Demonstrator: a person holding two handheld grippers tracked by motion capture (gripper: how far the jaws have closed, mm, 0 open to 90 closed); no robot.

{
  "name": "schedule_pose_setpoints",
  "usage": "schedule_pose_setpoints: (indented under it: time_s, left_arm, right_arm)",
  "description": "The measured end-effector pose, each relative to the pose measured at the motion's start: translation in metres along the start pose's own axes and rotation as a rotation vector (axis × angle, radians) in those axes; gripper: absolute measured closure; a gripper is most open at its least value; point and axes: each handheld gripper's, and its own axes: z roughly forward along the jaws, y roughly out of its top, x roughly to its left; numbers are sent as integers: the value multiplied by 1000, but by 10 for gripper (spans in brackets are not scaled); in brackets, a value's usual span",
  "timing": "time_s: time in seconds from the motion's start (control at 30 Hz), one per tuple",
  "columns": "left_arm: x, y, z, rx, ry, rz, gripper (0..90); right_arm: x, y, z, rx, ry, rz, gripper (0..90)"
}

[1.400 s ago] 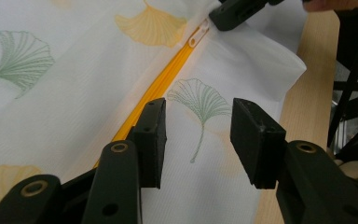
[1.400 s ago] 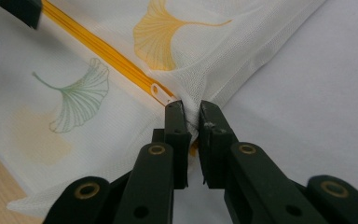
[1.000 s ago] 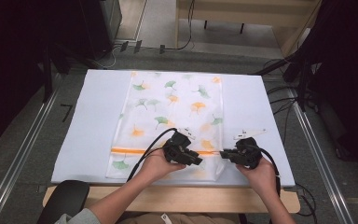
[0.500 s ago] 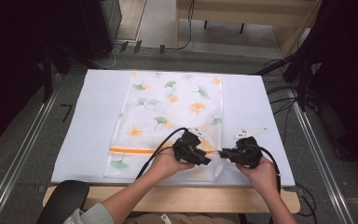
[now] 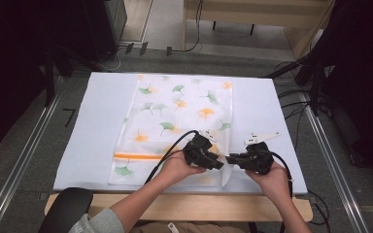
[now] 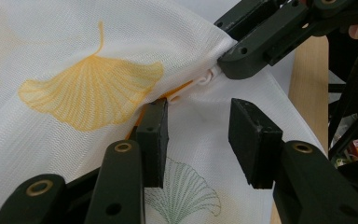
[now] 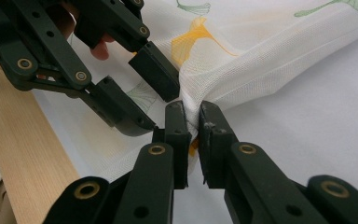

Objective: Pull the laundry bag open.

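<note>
Pinching the mesh bag's (image 7: 242, 51) near right corner, the right gripper (image 7: 192, 119) was clenched; the left gripper (image 6: 198, 126), released, needed closing on the zipper pull (image 6: 207, 77).

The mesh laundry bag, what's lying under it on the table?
The mesh laundry bag lies flat on a white sheet that covers the table top; wood shows at the near edge. Whatever lies beneath the bag's middle is covered.

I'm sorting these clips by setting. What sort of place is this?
Probably a lab or recording workspace, not a home: a white-covered table on metal rails, loose cables on grey floor, and a ginkgo-print mesh bag laid out.
</note>
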Motion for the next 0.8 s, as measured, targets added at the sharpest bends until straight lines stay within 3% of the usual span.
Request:
schedule_pose_setpoints:
  time_s: [0.1,0.3,0.4,0.5,0.63,0.8]
  left_arm:
    - [-2,0,0,10,10,17,594]
    - [-7,0,3,3,-16,36,664]
    - [-4,1,3,5,-2,8,689]
    - [-2,1,2,-2,-7,10,773]
    - [-3,1,2,-8,2,17,792]
    - [-3,3,4,-5,3,-3,821]
  right_arm:
    - [1,0,0,9,-17,-5,851]
    - [0,1,1,14,-27,4,850]
    - [1,1,1,13,-21,-2,850]
    - [2,2,1,10,-15,-2,850]
    - [3,2,1,14,-9,7,851]
    - [5,3,2,15,-6,2,852]
